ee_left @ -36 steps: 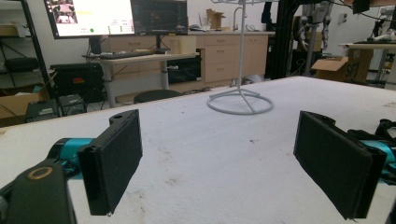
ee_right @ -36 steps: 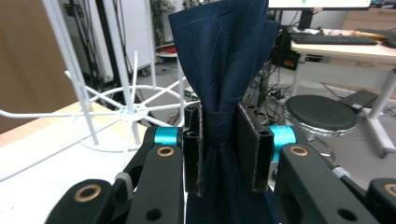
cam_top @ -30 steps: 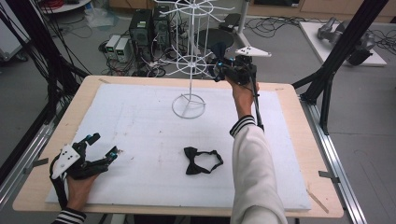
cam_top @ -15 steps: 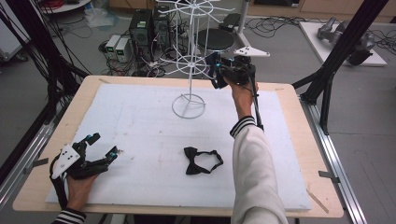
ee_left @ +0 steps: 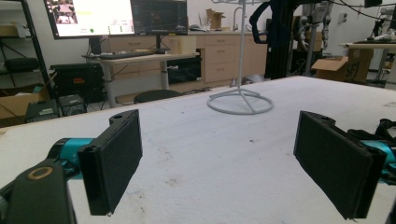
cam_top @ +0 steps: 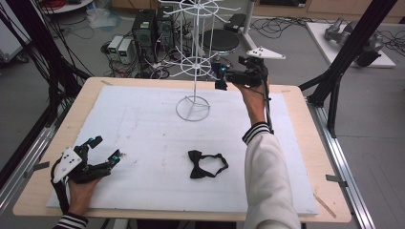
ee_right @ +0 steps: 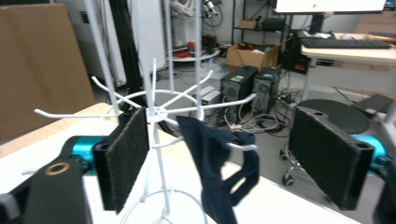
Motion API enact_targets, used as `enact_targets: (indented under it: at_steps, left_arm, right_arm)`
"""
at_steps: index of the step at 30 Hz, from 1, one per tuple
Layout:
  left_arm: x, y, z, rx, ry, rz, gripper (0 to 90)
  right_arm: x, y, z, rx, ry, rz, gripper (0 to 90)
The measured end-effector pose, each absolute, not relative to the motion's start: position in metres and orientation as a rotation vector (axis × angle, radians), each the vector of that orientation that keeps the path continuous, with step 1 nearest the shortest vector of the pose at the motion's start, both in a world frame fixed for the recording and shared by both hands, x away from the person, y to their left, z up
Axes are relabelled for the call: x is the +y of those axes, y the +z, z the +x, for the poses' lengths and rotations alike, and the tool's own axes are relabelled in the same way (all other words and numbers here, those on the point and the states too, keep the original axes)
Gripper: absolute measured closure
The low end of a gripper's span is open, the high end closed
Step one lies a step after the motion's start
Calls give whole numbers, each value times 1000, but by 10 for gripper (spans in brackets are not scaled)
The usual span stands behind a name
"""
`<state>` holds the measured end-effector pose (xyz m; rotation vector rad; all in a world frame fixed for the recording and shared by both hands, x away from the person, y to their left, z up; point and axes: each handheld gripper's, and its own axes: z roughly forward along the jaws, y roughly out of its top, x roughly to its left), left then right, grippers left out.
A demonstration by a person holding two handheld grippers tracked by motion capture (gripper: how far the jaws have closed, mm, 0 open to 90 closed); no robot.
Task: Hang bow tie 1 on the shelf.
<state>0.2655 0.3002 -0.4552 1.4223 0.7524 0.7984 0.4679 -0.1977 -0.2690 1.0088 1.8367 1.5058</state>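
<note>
- A white sheet point(cam_top: 143, 129) covers a wooden table point(cam_top: 305, 143) in a lab; the grey floor at the top of the high view carries PC towers point(cam_top: 152, 29), a round stool point(cam_top: 220, 41) and loose cables.
- The left gripper view has cabinets at the back and two monitors point(ee_left: 116, 16) upper left; their text is too small to read.
- The white wire rack point(cam_top: 195, 76) stands at the sheet's upper middle.
- The right gripper point(cam_top: 220, 76), raised at upper centre beside the rack, has just been opening; its jaws stand wide, and between them a dark tie point(ee_right: 219, 163) hangs on a rack arm, touching neither pad.
- A black bow tie point(cam_top: 205, 163) lies at lower centre of the sheet.
- The left gripper point(cam_top: 106, 151) rests at lower left, jaws wide and empty.
</note>
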Motion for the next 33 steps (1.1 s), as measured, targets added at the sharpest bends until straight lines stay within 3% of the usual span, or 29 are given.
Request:
enact_targets:
  at_steps: [2,14,33]
  left_arm:
    - [300,-455,266,750,798,1422,158]
    - [301,-455,266,750,794,1424,158]
    - [301,-455,265,744,796,1416,158]
  right_arm:
    - [-203,-267,466,1833,1506,1023,122]
    - [-223,-247,428,1888,1595,905,117]
    - [-253,-280,358,1993,1630,782,118]
